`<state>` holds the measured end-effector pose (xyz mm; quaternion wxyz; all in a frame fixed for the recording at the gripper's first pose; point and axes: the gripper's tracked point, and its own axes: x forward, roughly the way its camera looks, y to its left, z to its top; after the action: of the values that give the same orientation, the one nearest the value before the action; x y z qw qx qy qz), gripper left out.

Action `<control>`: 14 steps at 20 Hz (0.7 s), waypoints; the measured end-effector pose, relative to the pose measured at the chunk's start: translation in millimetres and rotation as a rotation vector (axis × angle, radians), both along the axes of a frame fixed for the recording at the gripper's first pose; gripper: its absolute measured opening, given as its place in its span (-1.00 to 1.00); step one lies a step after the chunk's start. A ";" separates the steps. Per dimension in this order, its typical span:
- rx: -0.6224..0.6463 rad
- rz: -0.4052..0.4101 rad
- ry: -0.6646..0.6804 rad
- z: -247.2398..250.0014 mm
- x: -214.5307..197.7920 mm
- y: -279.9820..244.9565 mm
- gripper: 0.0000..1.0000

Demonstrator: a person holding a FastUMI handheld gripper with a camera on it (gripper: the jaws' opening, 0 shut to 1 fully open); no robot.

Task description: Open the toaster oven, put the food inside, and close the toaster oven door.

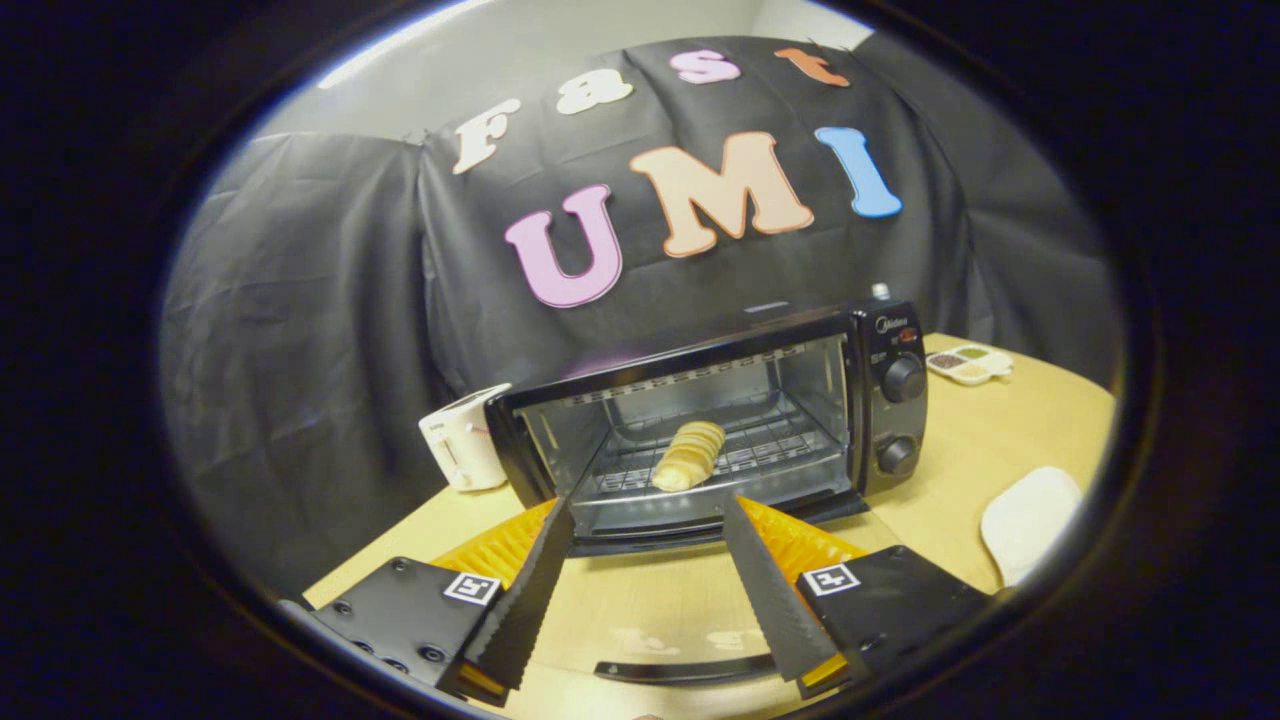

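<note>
The black toaster oven (720,420) stands on the wooden table (1010,430) with its door (650,600) folded down flat toward me. The door's handle (685,668) lies close in, between my fingers. A pale bread roll (688,455) rests on the wire rack inside the oven. My gripper (645,508) is open above the lowered door, fingertips just short of the oven's mouth. Nothing is held between them, and the roll lies just beyond them.
A white toaster (465,437) stands to the left of the oven. A small divided dish (968,362) sits behind the oven on the right. A white plate (1030,520) lies on the table to the right of my fingers. Black cloth walls the back.
</note>
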<state>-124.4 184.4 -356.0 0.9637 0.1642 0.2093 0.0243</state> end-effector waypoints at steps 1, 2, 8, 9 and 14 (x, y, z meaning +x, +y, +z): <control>-0.024 0.009 -0.002 -1.1 -8.1 -0.3 0.88; -0.047 0.014 -0.001 -3.9 -16.6 -1.5 0.88; -0.143 0.040 0.028 -24.6 -58.0 -6.4 0.91; -0.158 0.043 0.035 -27.6 -63.5 -7.8 0.92; -0.212 0.059 0.091 -46.2 -91.5 -11.1 0.94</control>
<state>-215.9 173.3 -402.2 0.9640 0.0563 0.2587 0.0229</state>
